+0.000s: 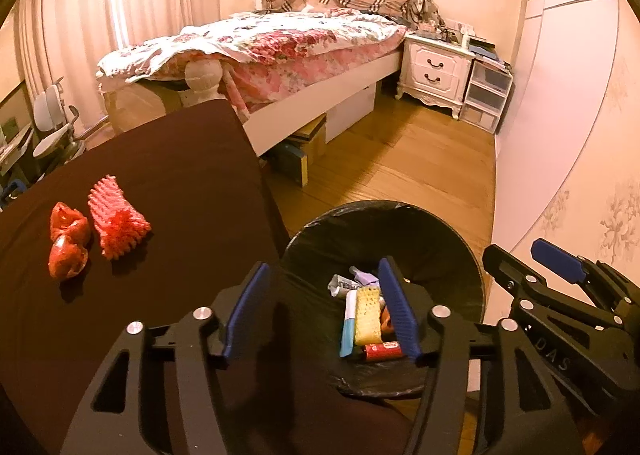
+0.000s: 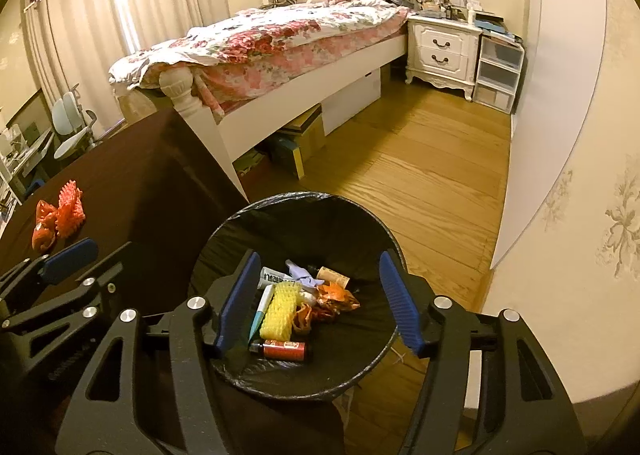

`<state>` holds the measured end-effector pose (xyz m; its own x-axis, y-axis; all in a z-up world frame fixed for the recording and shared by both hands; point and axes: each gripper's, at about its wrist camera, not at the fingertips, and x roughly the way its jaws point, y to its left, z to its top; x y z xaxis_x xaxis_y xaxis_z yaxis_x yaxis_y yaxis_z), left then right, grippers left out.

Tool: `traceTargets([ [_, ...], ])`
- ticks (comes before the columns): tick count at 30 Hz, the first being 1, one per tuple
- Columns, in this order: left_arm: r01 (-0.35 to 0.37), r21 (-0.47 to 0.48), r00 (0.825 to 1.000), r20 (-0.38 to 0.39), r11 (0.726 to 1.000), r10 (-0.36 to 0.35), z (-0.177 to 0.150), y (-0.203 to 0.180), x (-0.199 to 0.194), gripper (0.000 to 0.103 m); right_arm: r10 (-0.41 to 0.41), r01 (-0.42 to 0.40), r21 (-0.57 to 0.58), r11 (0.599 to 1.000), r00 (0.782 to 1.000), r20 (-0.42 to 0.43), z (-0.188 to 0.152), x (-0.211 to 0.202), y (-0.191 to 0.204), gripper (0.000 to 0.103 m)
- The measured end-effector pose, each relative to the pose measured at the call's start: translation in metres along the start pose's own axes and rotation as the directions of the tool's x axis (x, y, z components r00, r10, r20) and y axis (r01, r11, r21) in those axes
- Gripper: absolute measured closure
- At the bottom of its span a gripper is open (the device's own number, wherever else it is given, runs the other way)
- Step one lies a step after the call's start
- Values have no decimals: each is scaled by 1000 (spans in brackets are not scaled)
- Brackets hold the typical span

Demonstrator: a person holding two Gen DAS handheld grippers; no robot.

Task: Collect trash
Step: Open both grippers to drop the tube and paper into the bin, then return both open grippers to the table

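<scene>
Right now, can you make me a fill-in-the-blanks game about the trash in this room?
1. The foam net still lying on the dark table is ____ in color.
2. The yellow foam net lies inside the ____.
3. Both hand-held grippers, the left hand-held gripper and the right hand-held gripper, have their jaws ____.
4. Beside the foam net on the table lies a crumpled ____ wrapper.

Missing words: red; trash bin; open; red

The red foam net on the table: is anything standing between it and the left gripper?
Nothing visible does. The red foam net lies on bare tablecloth, beside a red wrapper; the open left gripper is empty.
</scene>
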<state>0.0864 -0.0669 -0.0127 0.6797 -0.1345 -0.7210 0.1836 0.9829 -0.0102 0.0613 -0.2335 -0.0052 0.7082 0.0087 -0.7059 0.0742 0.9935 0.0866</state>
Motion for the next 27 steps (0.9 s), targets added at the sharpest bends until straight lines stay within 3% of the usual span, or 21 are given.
traceTargets([
  [9, -65, -31, 998, 8, 997, 65, -6, 23, -11, 37, 23, -23, -23, 999, 1000, -1, 1, -1, 18, 36],
  [16, -139, -89, 990, -3, 986, 139, -16, 64, -20, 35, 85, -86, -79, 993, 996, -19, 0, 1, 61, 36],
  [27, -246, -204, 969, -48, 948, 241, -33, 135, -29, 35, 177, -184, -191, 964, 983, -54, -2, 1, 133, 36],
])
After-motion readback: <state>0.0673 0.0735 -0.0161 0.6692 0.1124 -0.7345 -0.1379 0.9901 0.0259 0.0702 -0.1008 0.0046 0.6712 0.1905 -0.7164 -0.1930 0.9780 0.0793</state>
